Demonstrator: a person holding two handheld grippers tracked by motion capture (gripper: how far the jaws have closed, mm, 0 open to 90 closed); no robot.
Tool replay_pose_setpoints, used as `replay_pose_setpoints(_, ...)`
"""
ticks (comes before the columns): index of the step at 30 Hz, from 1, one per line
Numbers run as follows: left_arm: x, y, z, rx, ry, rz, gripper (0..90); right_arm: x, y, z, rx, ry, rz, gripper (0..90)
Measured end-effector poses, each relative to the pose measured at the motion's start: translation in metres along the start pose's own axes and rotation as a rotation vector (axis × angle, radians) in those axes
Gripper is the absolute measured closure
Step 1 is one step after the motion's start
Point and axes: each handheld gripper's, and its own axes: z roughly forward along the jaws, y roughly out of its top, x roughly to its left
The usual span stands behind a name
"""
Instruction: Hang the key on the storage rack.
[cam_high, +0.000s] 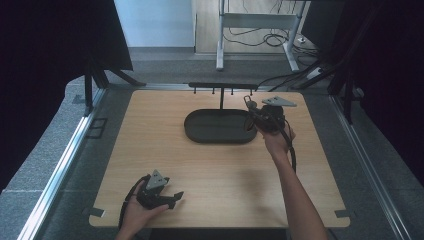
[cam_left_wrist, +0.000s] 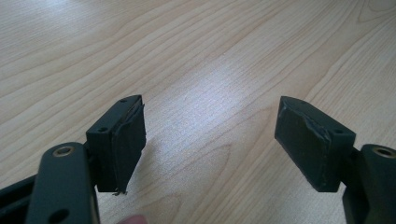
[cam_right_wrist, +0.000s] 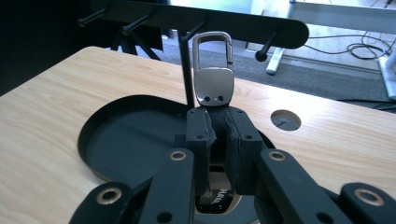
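A silver key clip (cam_right_wrist: 214, 79) on a dark strap stands upright between the pads of my right gripper (cam_right_wrist: 219, 119), which is shut on the strap. The clip's loop rises just in front of a black rack (cam_right_wrist: 210, 21) with several pegs. In the high view the right gripper (cam_high: 253, 114) hovers over the right end of a black oval tray (cam_high: 200, 132), below the rack (cam_high: 222, 86). My left gripper (cam_high: 176, 199) rests low at the table's front left. Its jaws stand wide open around nothing over bare wood (cam_left_wrist: 210, 105).
The rack's thin post rises from the tray's back edge. A round hole (cam_right_wrist: 285, 119) is cut in the wooden tabletop right of the tray. Metal rails run along both sides of the table, and cables lie on the floor behind it.
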Motion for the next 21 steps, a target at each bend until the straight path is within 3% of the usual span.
replay_pose_setpoints(8, 0.000, 0.000, 0.000, 0.004, 0.000, 0.002, 25.4, -0.014, -0.002, 0.012, -0.007, -0.044, 0.044, 80.9)
replay_pose_setpoints(21, 0.000, -0.001, 0.001, 0.006, 0.002, 0.001, 25.4, -0.026, -0.009, 0.035, -0.007, -0.066, 0.083, 80.8)
